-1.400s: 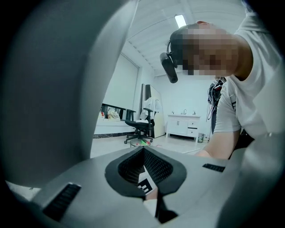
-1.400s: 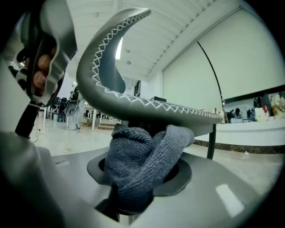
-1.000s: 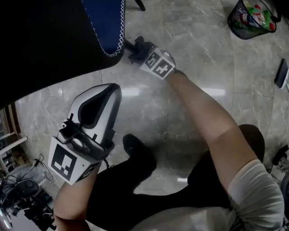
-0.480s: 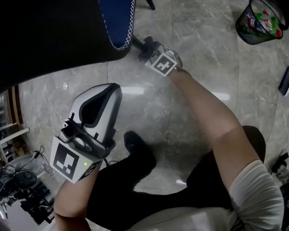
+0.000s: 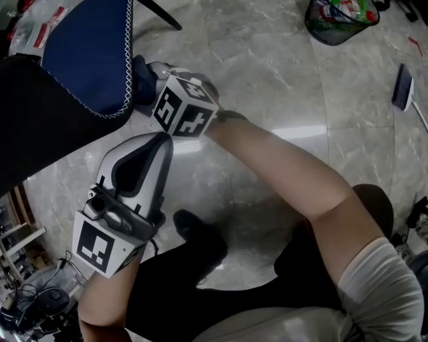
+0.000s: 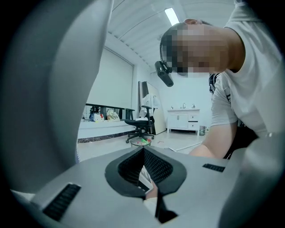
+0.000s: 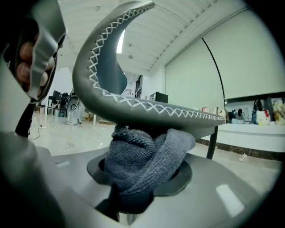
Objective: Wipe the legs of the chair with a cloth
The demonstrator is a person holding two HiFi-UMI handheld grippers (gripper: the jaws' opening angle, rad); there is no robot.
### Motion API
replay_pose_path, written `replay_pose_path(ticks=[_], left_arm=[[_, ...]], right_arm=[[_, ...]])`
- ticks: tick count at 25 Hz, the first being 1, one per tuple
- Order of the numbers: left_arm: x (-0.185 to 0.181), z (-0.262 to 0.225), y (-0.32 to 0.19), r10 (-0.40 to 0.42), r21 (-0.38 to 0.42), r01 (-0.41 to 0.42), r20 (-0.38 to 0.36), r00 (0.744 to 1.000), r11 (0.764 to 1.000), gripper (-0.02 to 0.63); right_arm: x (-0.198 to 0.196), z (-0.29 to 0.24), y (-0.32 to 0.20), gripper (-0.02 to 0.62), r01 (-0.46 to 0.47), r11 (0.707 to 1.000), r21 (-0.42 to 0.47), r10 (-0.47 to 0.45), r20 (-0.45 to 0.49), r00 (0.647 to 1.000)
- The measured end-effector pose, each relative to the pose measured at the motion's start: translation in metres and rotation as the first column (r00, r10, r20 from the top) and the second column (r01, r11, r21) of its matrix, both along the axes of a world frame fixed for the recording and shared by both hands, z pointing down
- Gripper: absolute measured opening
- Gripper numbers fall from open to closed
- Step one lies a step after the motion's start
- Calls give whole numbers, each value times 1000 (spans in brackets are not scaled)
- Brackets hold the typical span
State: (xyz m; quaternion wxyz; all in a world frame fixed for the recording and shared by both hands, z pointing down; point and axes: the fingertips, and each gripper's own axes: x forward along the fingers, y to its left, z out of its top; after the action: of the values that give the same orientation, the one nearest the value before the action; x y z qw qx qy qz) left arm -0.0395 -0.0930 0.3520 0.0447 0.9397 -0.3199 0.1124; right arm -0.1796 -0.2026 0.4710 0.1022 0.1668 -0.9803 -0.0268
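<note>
The chair's blue seat point(image 5: 87, 53) with white stitching fills the upper left of the head view; one thin black leg point(image 5: 157, 13) slants off behind it. My right gripper point(image 5: 146, 81) is shut on a dark grey cloth point(image 7: 142, 160) and sits right under the seat's edge point(image 7: 133, 104). In the right gripper view the bunched cloth touches the seat's underside, and a black leg point(image 7: 213, 133) stands apart to the right. My left gripper point(image 5: 155, 145) is held lower, beside the right forearm, shut with nothing in it point(image 6: 143, 153).
A black wire bin point(image 5: 341, 17) with rubbish stands at the top right on the grey marble floor point(image 5: 281, 73). A flat white tool point(image 5: 403, 87) lies at the right edge. My dark shoe point(image 5: 197, 234) is below the grippers. Cables and gear point(image 5: 33, 300) crowd the lower left.
The right gripper with the cloth has moved left and closer, from the floor beside the seat's corner to right under the seat's edge. The left gripper has hardly moved.
</note>
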Motion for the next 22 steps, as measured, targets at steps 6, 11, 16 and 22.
replay_pose_path(ticks=[6,11,16,22], left_arm=[[-17,1,4,-50,-13,50,-9,999,999,5],[-46,4,25,-108,-24,108,6,994,994,5],[-74,-1,31,-168,-37,167,-4,986,985,5],[-93,-3,41,-191,-37,192,11,981,981,5]], right_arm=[[-6,28,-2,178,5,998,63,-10,85,996],[-15,76,-3,172,10,999,32,-12,87,996],[-12,176,-10,173,-36,994,-102,24,-114,993],[-4,266,-11,175,-140,948,-285,41,-329,944]])
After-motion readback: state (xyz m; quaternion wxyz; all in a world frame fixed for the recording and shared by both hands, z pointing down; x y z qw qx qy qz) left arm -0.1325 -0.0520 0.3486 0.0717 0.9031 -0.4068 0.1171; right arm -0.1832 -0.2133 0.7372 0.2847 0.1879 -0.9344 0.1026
